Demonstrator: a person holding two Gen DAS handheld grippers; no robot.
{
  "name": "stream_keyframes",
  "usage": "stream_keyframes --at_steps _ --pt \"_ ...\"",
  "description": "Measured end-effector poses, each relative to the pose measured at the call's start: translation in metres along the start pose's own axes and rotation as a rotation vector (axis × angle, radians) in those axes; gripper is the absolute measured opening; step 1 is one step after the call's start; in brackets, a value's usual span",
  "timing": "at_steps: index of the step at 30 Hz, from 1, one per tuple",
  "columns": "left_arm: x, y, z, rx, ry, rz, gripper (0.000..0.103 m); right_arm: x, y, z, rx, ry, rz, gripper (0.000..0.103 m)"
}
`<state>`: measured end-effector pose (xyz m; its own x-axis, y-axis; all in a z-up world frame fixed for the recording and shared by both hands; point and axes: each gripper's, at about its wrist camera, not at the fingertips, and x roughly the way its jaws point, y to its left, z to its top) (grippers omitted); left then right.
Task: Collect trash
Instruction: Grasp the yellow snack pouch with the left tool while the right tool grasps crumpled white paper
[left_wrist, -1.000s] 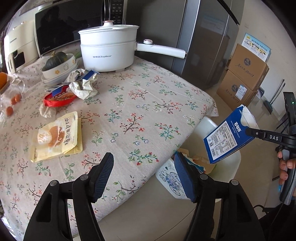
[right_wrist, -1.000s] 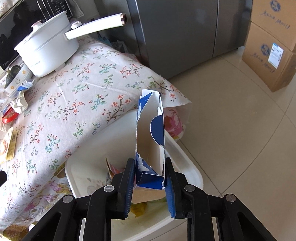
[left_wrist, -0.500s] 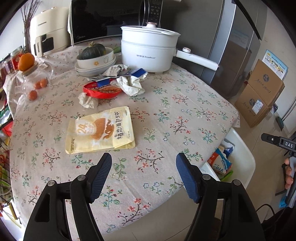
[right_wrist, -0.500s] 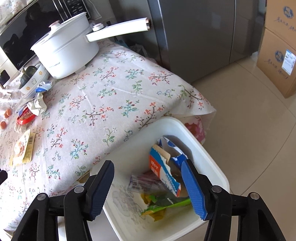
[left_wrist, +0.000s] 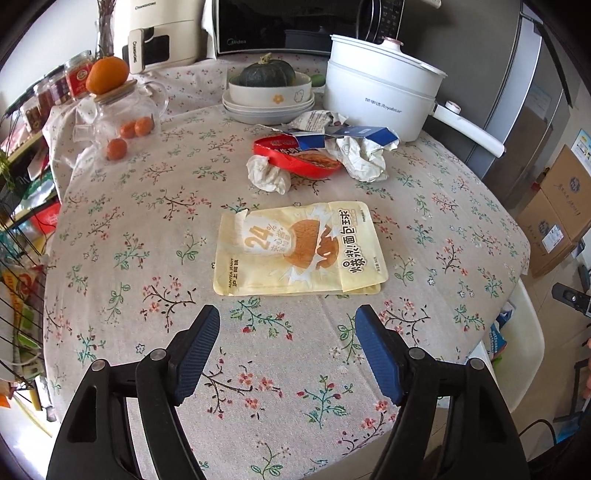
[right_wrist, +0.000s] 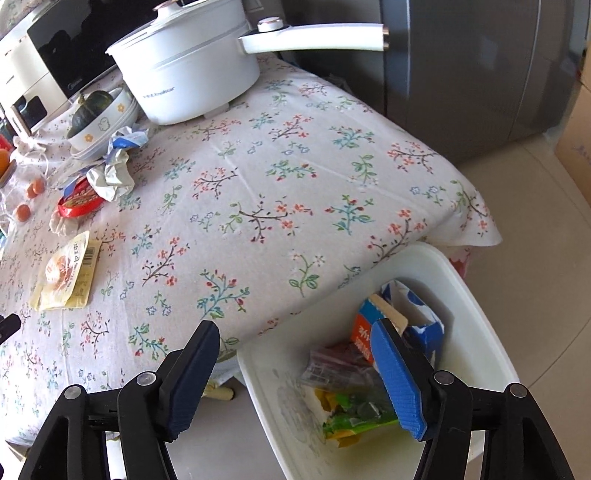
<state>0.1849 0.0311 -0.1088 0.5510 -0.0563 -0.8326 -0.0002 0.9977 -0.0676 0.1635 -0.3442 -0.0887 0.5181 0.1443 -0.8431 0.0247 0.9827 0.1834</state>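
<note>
Left gripper (left_wrist: 286, 345): spread wide, empty, jaws just opening further, over the table (left_wrist: 110, 332) short of the yellow pouch (left_wrist: 299, 249).
Left on table: yellow pouch, crumpled tissue (left_wrist: 267, 173), red tray (left_wrist: 295, 155), crumpled wrapper (left_wrist: 364, 157).
Bin (right_wrist: 476, 295): on the floor beside the table, already holds the blue carton (right_wrist: 421, 321) and wrappers.
Right gripper (right_wrist: 295, 373): jaws just opening, released, nothing between them, above the bin.

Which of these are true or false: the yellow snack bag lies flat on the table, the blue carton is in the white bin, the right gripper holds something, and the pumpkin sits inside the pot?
1. The yellow snack bag lies flat on the table. True.
2. The blue carton is in the white bin. True.
3. The right gripper holds something. False: its jaws stand open and empty, having just opened.
4. The pumpkin sits inside the white pot. False: it sits in a bowl beside the pot.
</note>
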Motion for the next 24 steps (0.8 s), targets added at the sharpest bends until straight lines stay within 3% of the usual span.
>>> stream_keyframes --at_steps 9,16,19,20,22,24 --pt "0.037 -0.053 0.005 0.178 0.014 -0.052 0.078 0.024 0.024 0.013 -0.044 0.031 0.006 0.074" --pt "0.060 -0.070 0.012 0.236 0.003 -0.004 0.077 0.037 0.029 0.016 -0.076 0.052 -0.010 0.074" --pt "0.071 -0.066 0.016 0.212 0.017 -0.010 0.066 0.040 0.027 0.016 -0.080 0.058 -0.017 0.074" --pt "0.074 -0.063 0.017 0.196 0.025 -0.015 0.057 0.041 0.026 0.015 -0.080 0.060 -0.019 0.074" --pt "0.077 -0.057 0.019 0.162 0.024 -0.038 0.053 0.042 0.026 0.014 -0.083 0.065 -0.021 0.074" --pt "0.076 -0.054 0.021 0.141 0.022 -0.056 0.035 0.043 0.025 0.013 -0.088 0.069 -0.023 0.074"
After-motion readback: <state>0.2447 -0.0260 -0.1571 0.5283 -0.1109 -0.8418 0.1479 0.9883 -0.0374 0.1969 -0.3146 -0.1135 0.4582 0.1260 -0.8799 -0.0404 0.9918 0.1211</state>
